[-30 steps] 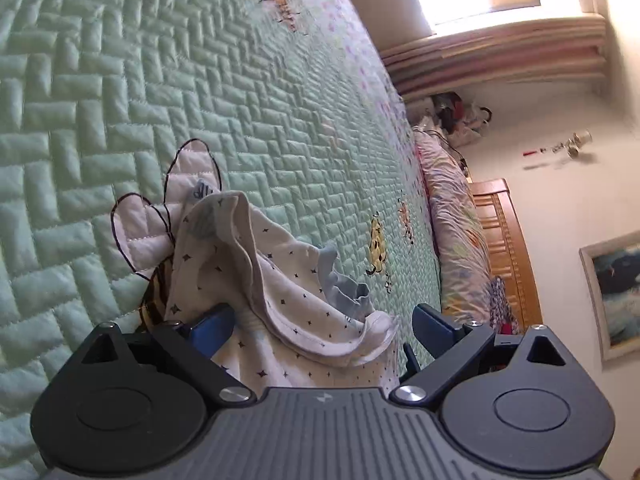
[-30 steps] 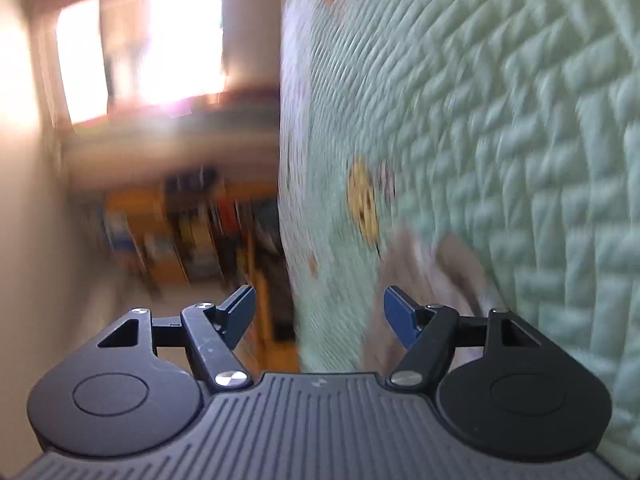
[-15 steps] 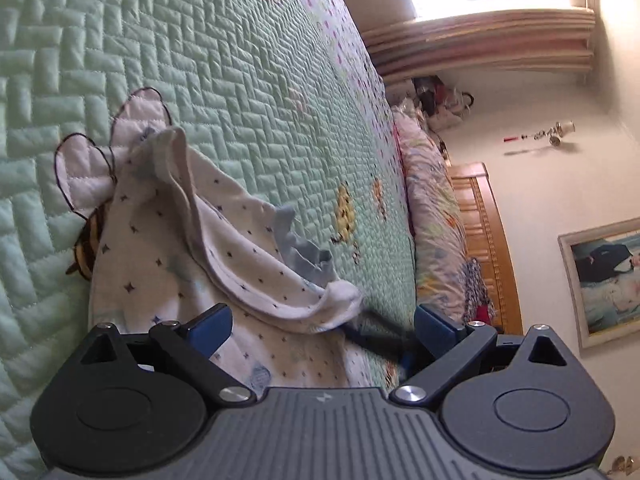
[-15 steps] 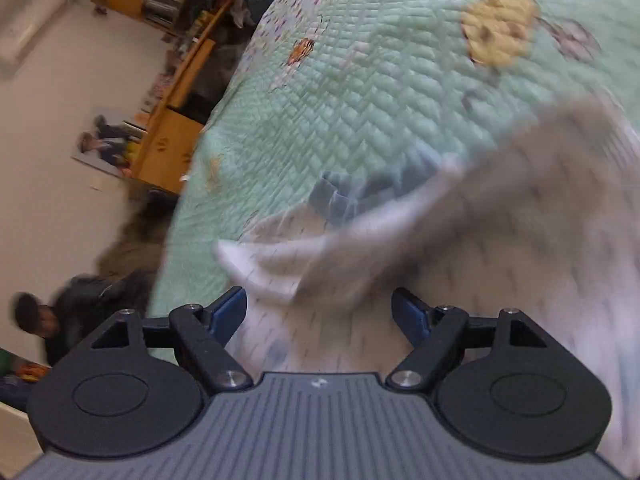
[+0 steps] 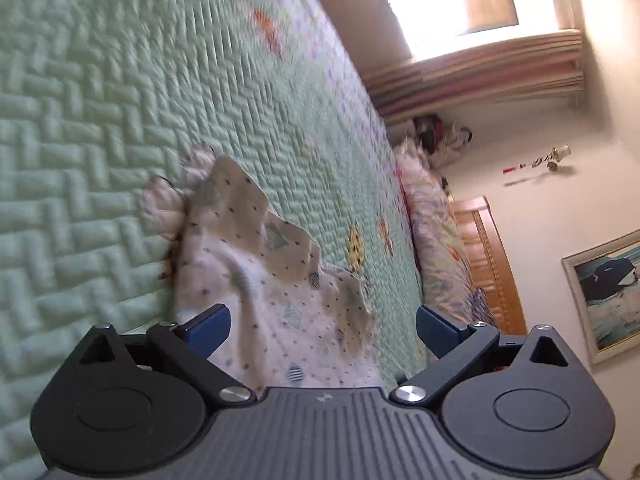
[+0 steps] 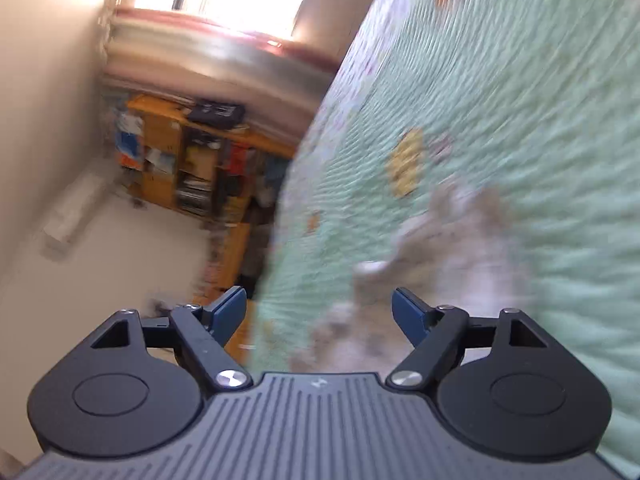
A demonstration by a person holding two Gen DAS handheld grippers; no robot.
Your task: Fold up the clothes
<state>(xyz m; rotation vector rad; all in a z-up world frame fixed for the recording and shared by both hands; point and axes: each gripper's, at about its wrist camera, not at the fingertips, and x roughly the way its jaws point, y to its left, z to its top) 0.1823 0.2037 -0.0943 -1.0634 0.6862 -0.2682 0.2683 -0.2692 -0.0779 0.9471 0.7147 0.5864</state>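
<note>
One garment (image 5: pixel 256 280) only, white with small dark specks, crumpled on one green quilt (image 5: pixel 100 128). Same garment blurred in the right wrist view (image 6: pixel 452 264), on the same quilt (image 6: pixel 540 100). Two tools: left (image 5: pixel 322 323) astride the garment's near edge, opening wide, pads clear of the cloth; right (image 6: pixel 318 312) just short of the garment, jaws apart with nothing pinched. One pillow (image 5: pixel 436 240) past the quilt's far end, one wooden headboard (image 5: pixel 492 264) behind it. One framed picture (image 5: pixel 608 296) beside the headboard. One window (image 5: pixel 472 0) beyond the quilt. One orange bookshelf (image 6: pixel 188 160) off the quilt's other side.
</note>
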